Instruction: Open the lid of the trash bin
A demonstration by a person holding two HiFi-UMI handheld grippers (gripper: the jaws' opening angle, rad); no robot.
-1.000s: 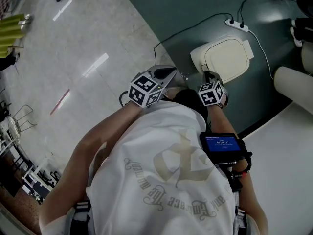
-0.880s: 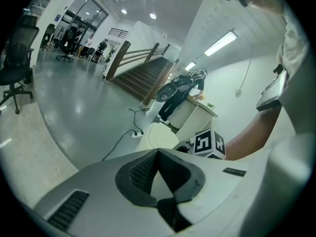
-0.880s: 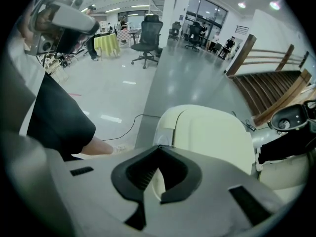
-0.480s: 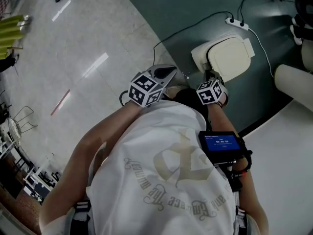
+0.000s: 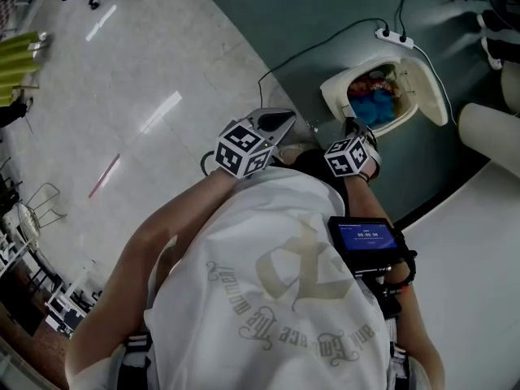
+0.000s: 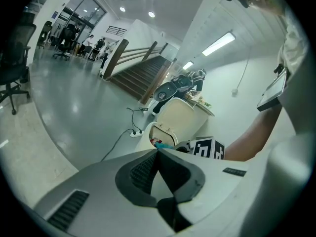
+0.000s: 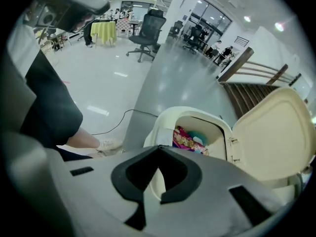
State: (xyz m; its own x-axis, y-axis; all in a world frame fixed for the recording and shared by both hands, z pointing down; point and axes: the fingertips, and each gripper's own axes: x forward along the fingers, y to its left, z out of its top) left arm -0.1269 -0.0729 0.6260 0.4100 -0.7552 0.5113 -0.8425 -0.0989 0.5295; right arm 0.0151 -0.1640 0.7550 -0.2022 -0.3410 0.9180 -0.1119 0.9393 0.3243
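A cream trash bin (image 5: 335, 94) stands on the dark floor ahead of me, its lid (image 5: 428, 93) swung up and back. Colourful trash (image 5: 372, 100) shows inside. My right gripper (image 5: 348, 126) is shut on nothing, its tip just short of the bin's near rim; whether it touches is hidden. The left gripper (image 5: 282, 121) is shut too, held left of the bin and apart from it. The right gripper view shows the open bin (image 7: 163, 123), its raised lid (image 7: 272, 132) and the trash (image 7: 188, 138) right past the jaws. The left gripper view shows the bin (image 6: 159, 131) farther off.
A white power strip (image 5: 393, 39) with cables lies on the floor behind the bin. A white cylinder (image 5: 488, 136) and a pale curved platform (image 5: 479, 242) lie at the right. Office chairs (image 7: 148, 32) and a staircase (image 6: 139, 78) stand farther off.
The bin's lid has swung from flat and closed to fully raised, baring the trash inside. Both grippers have hardly moved.
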